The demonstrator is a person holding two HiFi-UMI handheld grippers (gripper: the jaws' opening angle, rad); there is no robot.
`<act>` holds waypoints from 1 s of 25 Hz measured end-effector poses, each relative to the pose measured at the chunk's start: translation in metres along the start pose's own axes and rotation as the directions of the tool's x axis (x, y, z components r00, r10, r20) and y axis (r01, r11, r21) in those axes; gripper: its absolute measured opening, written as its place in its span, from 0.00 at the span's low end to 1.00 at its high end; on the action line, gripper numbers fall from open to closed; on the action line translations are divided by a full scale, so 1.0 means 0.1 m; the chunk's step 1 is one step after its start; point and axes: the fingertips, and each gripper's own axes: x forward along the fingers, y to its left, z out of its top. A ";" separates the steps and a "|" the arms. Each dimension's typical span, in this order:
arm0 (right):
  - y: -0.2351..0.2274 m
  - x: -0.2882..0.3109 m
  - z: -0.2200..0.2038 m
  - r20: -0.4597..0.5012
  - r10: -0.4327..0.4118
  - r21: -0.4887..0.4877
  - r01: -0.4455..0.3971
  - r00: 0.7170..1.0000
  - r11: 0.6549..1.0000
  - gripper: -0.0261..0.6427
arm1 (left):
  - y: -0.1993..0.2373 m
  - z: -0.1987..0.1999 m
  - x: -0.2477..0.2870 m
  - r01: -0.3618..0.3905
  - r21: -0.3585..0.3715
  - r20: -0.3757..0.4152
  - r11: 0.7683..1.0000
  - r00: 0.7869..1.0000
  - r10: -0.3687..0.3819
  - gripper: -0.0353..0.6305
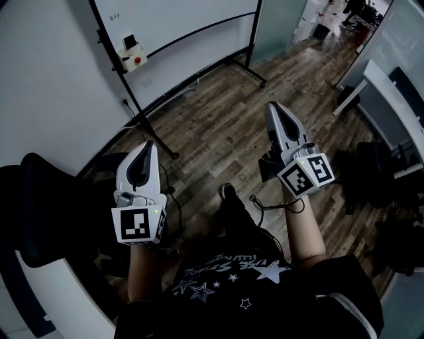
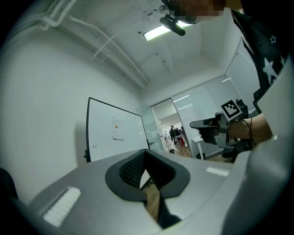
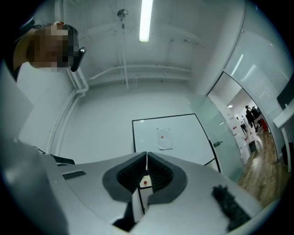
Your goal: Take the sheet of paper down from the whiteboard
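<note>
The left gripper (image 2: 145, 153) is closed, its ribbed black pads pressed tip to tip with nothing between them. The right gripper (image 3: 146, 157) is closed and empty as well, with only a hairline slit where its grey shells meet. Each carries a cube with black-and-white square markers (image 1: 138, 225), a pattern rather than readable text.

Well ahead of both stands the whiteboard (image 3: 147, 131), a flat white panel in a thin black frame on a black rolling stand. The sheet of paper (image 3: 164, 138) hangs near the board's middle, well apart from both grippers. It is a white rectangle with its long axis upright, pinned flat by a small round red magnet (image 3: 163, 136), and its lower edge is slightly wavy. No print can be made out on it. A few small dark marks (image 1: 116, 16) sit at the board's lower left, too small to read. A small white box with a red button (image 1: 131, 56) is fixed to the stand's post. The floor (image 1: 218, 126) is wood planking, and frosted glass panels (image 3: 216, 137) adjoin the board.
</note>
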 end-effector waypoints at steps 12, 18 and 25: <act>-0.93 1.22 -0.37 -0.049 0.065 0.038 -0.063 0.997 0.997 0.06 | 0.45 -0.15 1.34 -0.048 -0.034 -0.025 0.998 0.999 0.047 0.07; -1.53 1.93 -0.48 -0.076 0.104 0.060 -0.099 0.992 0.993 0.06 | 0.70 -0.16 2.13 -0.095 -0.033 -0.036 0.995 0.995 0.094 0.07; -1.99 2.52 -0.53 -0.091 0.161 0.065 -0.156 0.983 0.986 0.06 | 0.85 -0.16 2.84 -0.141 -0.037 -0.034 0.989 0.990 0.140 0.07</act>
